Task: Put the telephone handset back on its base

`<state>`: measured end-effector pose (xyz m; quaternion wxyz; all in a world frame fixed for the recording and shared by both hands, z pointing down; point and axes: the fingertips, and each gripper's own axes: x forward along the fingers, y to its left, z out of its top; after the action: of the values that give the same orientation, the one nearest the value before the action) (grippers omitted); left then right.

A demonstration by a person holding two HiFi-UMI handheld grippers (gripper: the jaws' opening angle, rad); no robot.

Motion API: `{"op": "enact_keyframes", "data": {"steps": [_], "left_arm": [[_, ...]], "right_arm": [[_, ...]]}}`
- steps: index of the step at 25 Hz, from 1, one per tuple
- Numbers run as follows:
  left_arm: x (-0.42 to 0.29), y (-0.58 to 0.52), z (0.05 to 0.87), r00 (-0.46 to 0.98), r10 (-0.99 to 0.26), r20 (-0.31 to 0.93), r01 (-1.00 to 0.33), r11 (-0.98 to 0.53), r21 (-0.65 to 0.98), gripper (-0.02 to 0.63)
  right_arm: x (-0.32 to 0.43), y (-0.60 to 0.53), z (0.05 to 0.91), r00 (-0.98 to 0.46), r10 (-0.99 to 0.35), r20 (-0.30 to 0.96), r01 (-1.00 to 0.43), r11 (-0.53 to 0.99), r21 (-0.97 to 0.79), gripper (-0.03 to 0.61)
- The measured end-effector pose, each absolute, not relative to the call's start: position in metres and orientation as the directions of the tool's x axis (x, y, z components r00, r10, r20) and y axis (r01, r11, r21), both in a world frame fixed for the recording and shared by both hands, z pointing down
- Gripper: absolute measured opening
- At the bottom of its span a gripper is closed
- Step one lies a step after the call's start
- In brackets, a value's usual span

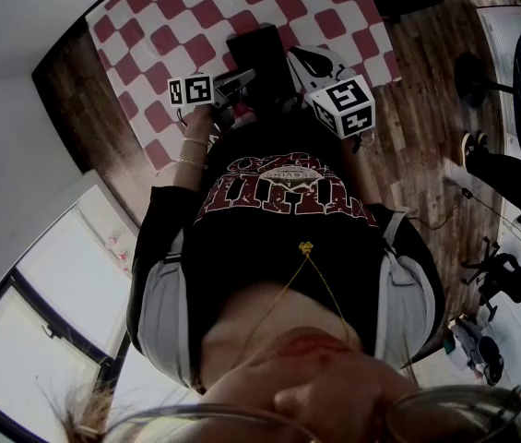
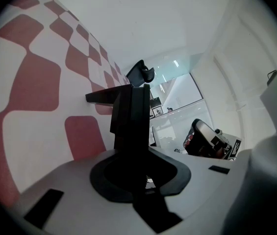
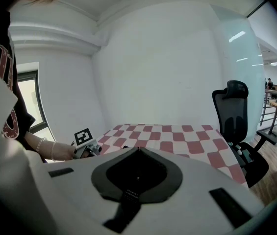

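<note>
In the head view the red-and-white checked table (image 1: 168, 26) lies at the top, beyond the person's torso. A black oblong, the telephone handset (image 1: 255, 53), stands between the two marker cubes. My left gripper (image 1: 235, 85) reaches it from the left. In the left gripper view, which is rolled sideways, that black handset (image 2: 131, 114) rises out of the jaw recess with the jaws shut on it. My right gripper (image 1: 313, 66) hovers just right of the handset, and its jaws stay hidden behind the white housing in every view. I cannot make out the base anywhere.
A black office chair (image 3: 236, 111) stands at the table's right side, beyond the checked cloth (image 3: 177, 136). My left gripper (image 3: 90, 149) and the hand on it show at that view's left. Wooden floor (image 1: 426, 53) with more chairs lies right of the table. A white wall backs it.
</note>
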<state>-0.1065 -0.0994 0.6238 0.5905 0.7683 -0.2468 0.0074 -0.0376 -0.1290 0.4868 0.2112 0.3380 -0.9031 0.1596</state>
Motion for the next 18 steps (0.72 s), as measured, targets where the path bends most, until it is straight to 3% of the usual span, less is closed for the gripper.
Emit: {"op": "enact_keyframes", "data": {"steps": [14, 18], "left_arm": [[-0.1069, -0.0968, 0.6247, 0.856, -0.355, 0.374, -0.460, -0.195, 0.867, 0.083], [-0.1042, -0.0968, 0.6181, 0.869, -0.352, 0.348, -0.428, -0.181, 0.885, 0.138]], "right_arm": [[-0.0406, -0.1263, 0.4858, -0.695, -0.533, 0.483, -0.666, 0.731, -0.150, 0.020], [-0.0418, -0.1253, 0.4846, -0.701, -0.529, 0.478, -0.660, 0.736, -0.154, 0.020]]}}
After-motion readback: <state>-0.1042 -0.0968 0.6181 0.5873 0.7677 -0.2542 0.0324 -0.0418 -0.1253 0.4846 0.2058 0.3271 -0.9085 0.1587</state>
